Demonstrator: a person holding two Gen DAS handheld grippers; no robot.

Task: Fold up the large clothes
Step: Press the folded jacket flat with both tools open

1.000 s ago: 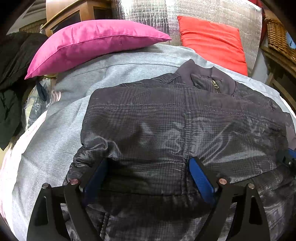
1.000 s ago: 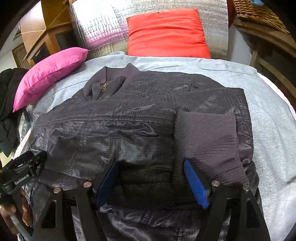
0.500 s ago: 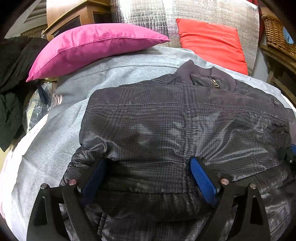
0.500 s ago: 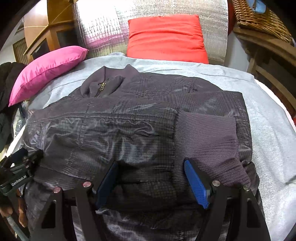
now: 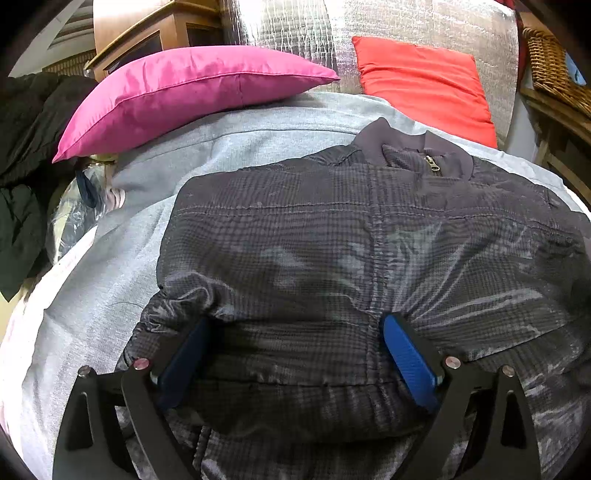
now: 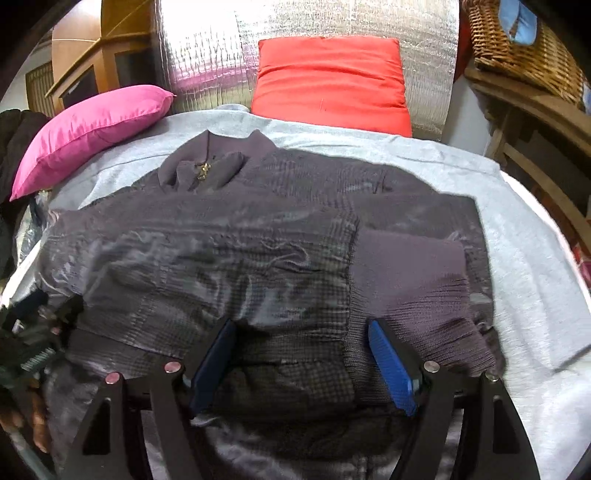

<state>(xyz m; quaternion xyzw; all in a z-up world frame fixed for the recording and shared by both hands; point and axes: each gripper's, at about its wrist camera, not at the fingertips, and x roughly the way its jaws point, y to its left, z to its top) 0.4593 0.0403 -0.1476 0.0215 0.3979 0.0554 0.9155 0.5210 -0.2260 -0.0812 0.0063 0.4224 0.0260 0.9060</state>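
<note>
Ahead of my tongs I see a silver quilted backrest (image 6: 306, 55), wooden cabinet (image 5: 155, 33) far left, wicker basket (image 6: 517, 40) far right.

There is almost no writing to read here. In the right wrist view, at about 8 o'clock, the left gripper (image 6: 35, 354) carries a small white label, but it is blurred and I cannot make out its letters. The left wrist view shows no text at all.
</note>
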